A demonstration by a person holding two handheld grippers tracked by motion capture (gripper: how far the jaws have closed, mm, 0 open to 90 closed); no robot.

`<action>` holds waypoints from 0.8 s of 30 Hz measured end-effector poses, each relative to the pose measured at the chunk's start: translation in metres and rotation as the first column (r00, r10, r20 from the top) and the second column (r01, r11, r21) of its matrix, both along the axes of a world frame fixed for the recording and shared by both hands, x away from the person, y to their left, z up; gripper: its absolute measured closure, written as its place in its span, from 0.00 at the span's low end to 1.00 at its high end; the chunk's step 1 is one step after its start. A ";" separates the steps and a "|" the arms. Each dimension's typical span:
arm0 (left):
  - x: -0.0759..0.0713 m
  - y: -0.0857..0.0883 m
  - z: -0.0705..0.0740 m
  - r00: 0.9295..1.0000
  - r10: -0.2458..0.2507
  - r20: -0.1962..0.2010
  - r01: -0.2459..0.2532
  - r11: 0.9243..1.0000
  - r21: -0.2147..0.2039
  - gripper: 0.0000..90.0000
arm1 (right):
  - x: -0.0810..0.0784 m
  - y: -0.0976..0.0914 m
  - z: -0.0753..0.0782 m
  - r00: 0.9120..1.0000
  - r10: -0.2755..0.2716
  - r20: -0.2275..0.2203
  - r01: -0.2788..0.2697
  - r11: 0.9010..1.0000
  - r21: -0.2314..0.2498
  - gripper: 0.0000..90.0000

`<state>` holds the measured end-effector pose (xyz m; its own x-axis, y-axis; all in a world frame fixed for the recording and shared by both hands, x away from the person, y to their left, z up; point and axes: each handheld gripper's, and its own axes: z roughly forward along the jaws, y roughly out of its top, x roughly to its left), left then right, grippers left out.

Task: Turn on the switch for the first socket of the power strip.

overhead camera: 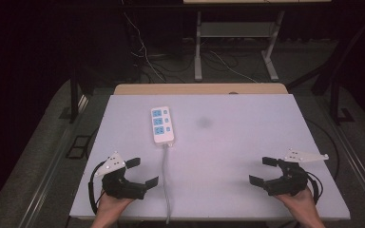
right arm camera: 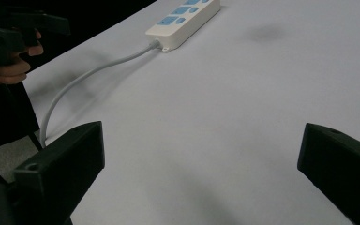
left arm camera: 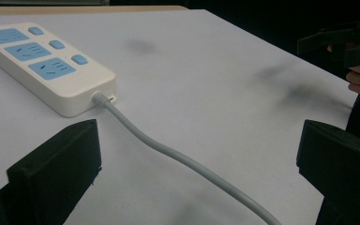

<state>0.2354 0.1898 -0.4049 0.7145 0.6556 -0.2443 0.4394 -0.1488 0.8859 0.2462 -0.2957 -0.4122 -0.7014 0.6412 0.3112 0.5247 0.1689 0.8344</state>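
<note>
A white power strip (overhead camera: pixel 161 124) with blue sockets and switches lies on the white table (overhead camera: pixel 247 142), left of centre. Its grey cable (overhead camera: pixel 165 180) runs toward the near edge and drops off it. My left gripper (overhead camera: pixel 141 172) rests near the front left corner, open and empty, just left of the cable. Between its wide jaws the left gripper view has the strip (left arm camera: pixel 42 63) and cable (left arm camera: pixel 168 152) ahead. My right gripper (overhead camera: pixel 263 171) sits at the front right, open and empty. Its view looks across bare table to the strip (right arm camera: pixel 183 18) and the cable (right arm camera: pixel 98 70).
A faint dark smudge (overhead camera: pixel 204 122) marks the table's middle. A wooden edge (overhead camera: pixel 199 89) lines the far side. Beyond stand table legs (overhead camera: pixel 198 47) and loose cables (overhead camera: pixel 142 57) on a dark floor. The other hand and gripper (left arm camera: pixel 351 47) appear far right in the left gripper view.
</note>
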 end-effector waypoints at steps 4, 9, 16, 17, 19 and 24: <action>0.000 -0.001 0.000 1.000 -0.009 -0.006 0.009 1.000 -0.002 0.00 | 0.000 0.001 -0.001 1.000 0.001 0.001 -0.001 1.000 -0.009 0.00; 0.000 -0.002 0.000 1.000 -0.015 -0.008 0.015 1.000 -0.002 0.00 | 0.000 0.001 -0.002 1.000 0.001 -0.006 -0.001 1.000 -0.009 0.00; 0.000 -0.003 0.001 1.000 -0.021 -0.011 0.021 1.000 0.000 0.00 | 0.000 0.001 -0.003 1.000 0.004 -0.011 -0.004 1.000 -0.006 0.00; 0.000 -0.003 0.001 1.000 -0.022 -0.011 0.022 1.000 0.001 0.00 | 0.000 0.001 -0.003 1.000 0.005 -0.013 -0.005 1.000 -0.007 0.00; 0.000 -0.003 0.001 1.000 -0.024 -0.013 0.024 1.000 0.002 0.00 | 0.000 0.001 -0.003 1.000 0.006 -0.017 -0.006 1.000 -0.009 0.00; 0.001 -0.004 0.003 0.999 -0.037 -0.012 0.037 0.999 0.007 0.00 | 0.000 0.001 -0.004 1.000 0.008 -0.020 -0.008 1.000 -0.012 0.01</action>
<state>0.2361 0.1862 -0.4024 0.7354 0.6305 -0.2482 0.4437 -0.1713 0.8797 0.2459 -0.2949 -0.4159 -0.7005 0.6392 0.3173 0.5395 0.1834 0.8217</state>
